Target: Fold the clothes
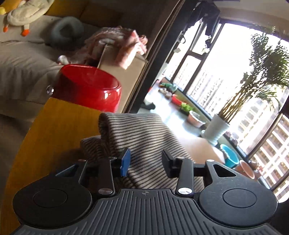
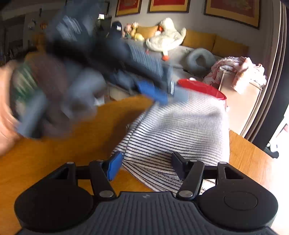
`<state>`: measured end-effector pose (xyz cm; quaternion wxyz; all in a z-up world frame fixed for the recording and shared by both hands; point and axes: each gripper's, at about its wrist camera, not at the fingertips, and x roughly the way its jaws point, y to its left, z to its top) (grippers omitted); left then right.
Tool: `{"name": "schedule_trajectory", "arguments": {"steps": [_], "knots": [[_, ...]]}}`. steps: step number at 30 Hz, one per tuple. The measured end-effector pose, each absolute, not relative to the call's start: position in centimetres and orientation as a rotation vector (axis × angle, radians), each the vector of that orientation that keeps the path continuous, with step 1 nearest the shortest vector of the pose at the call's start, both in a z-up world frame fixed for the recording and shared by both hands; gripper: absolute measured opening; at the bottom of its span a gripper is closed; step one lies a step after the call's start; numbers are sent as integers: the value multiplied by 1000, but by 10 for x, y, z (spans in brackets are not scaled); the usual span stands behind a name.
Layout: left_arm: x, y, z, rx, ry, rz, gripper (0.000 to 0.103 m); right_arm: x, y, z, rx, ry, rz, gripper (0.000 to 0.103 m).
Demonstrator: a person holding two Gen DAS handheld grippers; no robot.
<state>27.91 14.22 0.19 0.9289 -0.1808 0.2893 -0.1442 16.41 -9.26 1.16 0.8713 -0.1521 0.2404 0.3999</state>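
Left wrist view: left gripper (image 1: 146, 161) has its jaws apart, blue pad at 9 o'clock, black pad at 3 o'clock. Striped garment (image 1: 144, 137) lies between and beyond the pads, bunched into a hump running toward 12 o'clock. Cloth sits in the gap, but neither pad is visibly pressing on it, so nothing gripped. Garment rests on the wooden table (image 1: 59, 130), which fills the 9 o'clock side. Red bowl (image 1: 88, 88) stands at the table's far edge, around 11 o'clock, just beyond the garment. Behind it a beige box (image 1: 126, 72) with a pink blanket (image 1: 122, 45) draped over the top. Grey sofa (image 1: 23, 59) at 10 o'clock, with a grey ring cushion (image 1: 66, 30) and a plush duck (image 1: 27, 12) on it. Big window at 2 o'clock, with a potted palm (image 1: 234, 101) in front.

Right wrist view: right gripper (image 2: 147, 164) also has jaws wide, blue pad at 9 o'clock, black pad at 3 o'clock. Striped garment (image 2: 177, 130) passes between the pads and heaps up toward 1 o'clock; not clamped. Table (image 2: 63, 153) is visible at 9 o'clock and again at 3 o'clock. The left gripper (image 2: 155, 90) appears at 12 o'clock, heavily motion-blurred, its blue pad at the garment's far edge; cannot tell from this view whether it touches. The hand holding it is a blur at 9 o'clock. Red bowl (image 2: 202, 86) sits just behind the garment at 1 o'clock. Blanket (image 2: 240, 70), ring cushion (image 2: 198, 57) and duck (image 2: 168, 36) are further back.
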Motion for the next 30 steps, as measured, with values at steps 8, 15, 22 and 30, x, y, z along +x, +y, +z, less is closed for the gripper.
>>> {"name": "schedule_trajectory", "arguments": {"steps": [8, 15, 22, 30], "knots": [[276, 150, -1, -365, 593, -305, 23, 264, -181, 6, 381, 615, 663, 81], [276, 168, -6, -410, 610, -319, 23, 321, -165, -41, 603, 796, 706, 80], [278, 180, -9, -447, 598, -308, 29, 304, -134, 19, 522, 736, 865, 50], [285, 184, -26, -470, 638, -250, 59, 314, -95, 19, 94, 698, 620, 49]]}}
